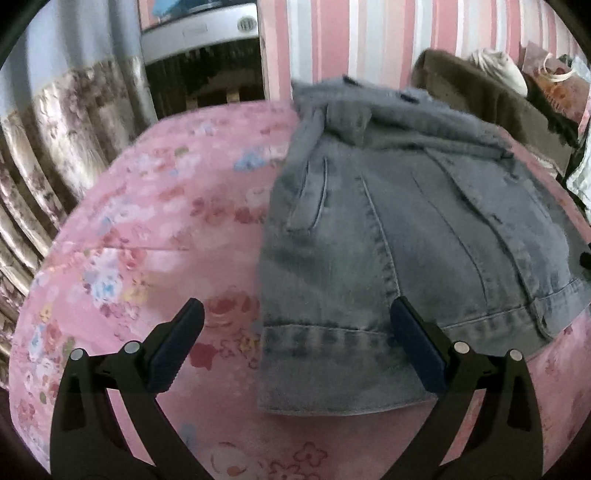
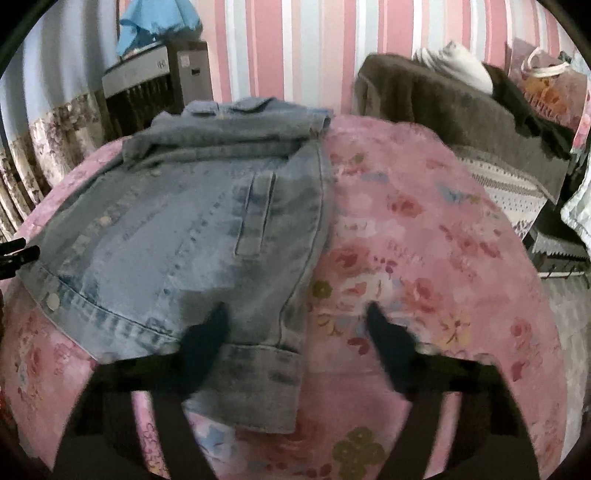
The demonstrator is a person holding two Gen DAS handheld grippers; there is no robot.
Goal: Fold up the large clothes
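Observation:
A light blue denim jacket [image 1: 369, 221] lies flat on a pink floral bedspread [image 1: 147, 221], collar at the far end and hem towards me. My left gripper [image 1: 297, 306] is open just above the hem's left corner, with one finger over the bedspread and the other over the denim. In the right wrist view the jacket [image 2: 184, 229] fills the left half, on the bedspread [image 2: 424, 258]. My right gripper [image 2: 297, 310] is blurred, its jaws apart. Its left finger [image 2: 210, 332] is over the denim near a folded cuff, and the right one is over the bedspread. Nothing is pinched.
A brown blanket [image 2: 443, 110] with white and dark clothes piled on it lies at the bed's far right. A striped pink wall [image 2: 295, 48] stands behind. A floral curtain [image 1: 55, 129] hangs on the left beside a grey appliance [image 1: 199, 33]. Bare bedspread lies on both sides of the jacket.

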